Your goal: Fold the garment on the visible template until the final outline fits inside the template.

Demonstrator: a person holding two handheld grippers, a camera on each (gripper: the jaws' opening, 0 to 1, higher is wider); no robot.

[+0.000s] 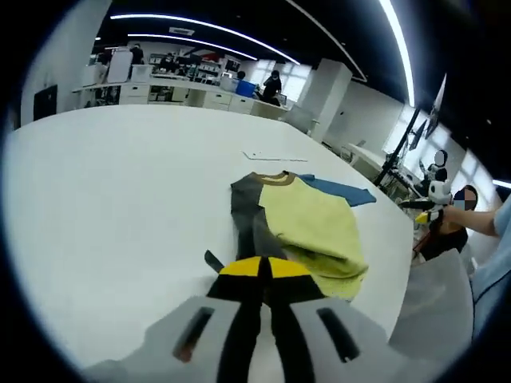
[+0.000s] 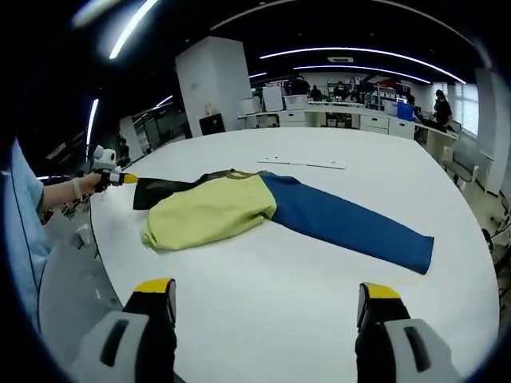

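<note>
A garment lies on the white table [image 1: 120, 199]: yellow-green body [image 1: 311, 227], dark grey sleeve [image 1: 243, 203], blue sleeve [image 1: 339, 190]. My left gripper [image 1: 259, 269] is shut on the end of the grey sleeve, at the near table edge. In the right gripper view the body [image 2: 211, 211] lies left of centre, and the blue sleeve [image 2: 351, 223] is stretched out flat to the right. The grey sleeve [image 2: 164, 190] runs left to the left gripper [image 2: 128, 179], held in a hand. My right gripper [image 2: 267, 295] hangs open above bare table, well short of the garment.
A thin pale flat marking [image 2: 303, 163], perhaps the template, lies on the table beyond the collar. A person in a light blue sleeve [image 2: 20, 231] stands at the table edge. Desks, shelves and people fill the far room [image 2: 351, 108]. A grey chair [image 1: 435, 295] stands by the table.
</note>
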